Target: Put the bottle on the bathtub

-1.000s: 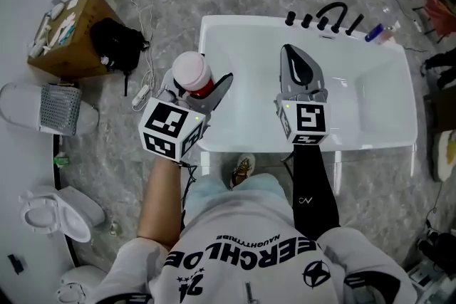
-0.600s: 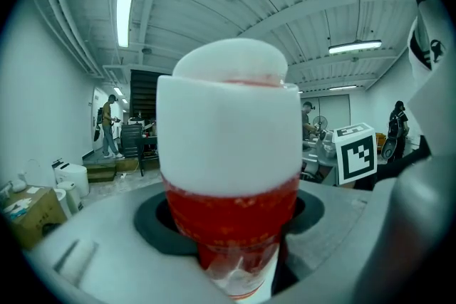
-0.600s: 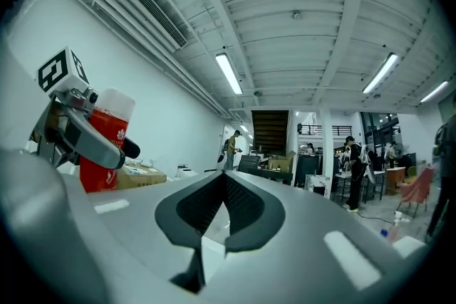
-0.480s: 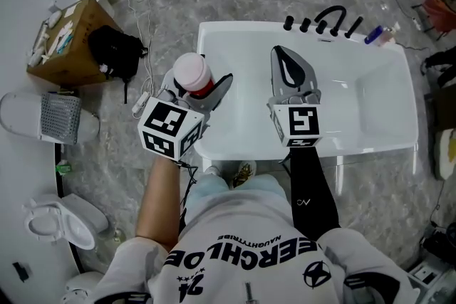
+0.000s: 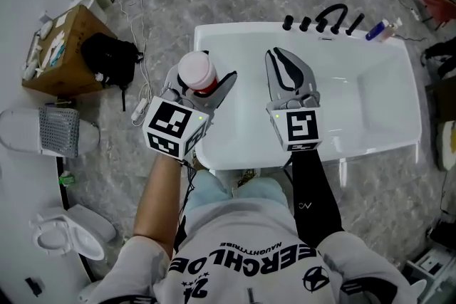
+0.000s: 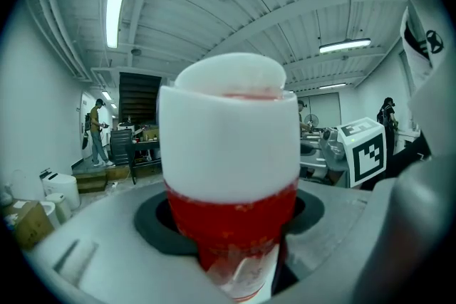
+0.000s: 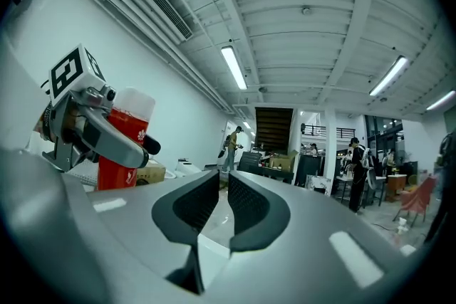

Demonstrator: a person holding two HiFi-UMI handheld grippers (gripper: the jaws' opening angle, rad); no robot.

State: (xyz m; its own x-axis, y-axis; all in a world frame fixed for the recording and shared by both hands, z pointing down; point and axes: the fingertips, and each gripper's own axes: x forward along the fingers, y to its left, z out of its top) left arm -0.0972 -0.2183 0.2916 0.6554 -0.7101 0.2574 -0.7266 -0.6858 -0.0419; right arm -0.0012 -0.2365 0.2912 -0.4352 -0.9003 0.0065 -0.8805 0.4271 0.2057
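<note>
1 bottle (image 6: 228, 153) between left gripper (image 5: 201, 82) jaws

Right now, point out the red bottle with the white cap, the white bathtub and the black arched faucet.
Bottle (image 5: 196, 70): head view, white cap.
Bathtub (image 5: 242, 32): head view, far rim.
Faucet (image 5: 333, 6): head view, arch top.

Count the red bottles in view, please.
1. The red bottle is clamped in the left gripper, by the bathtub at its left end. No other shows, though some may be hidden.
</note>
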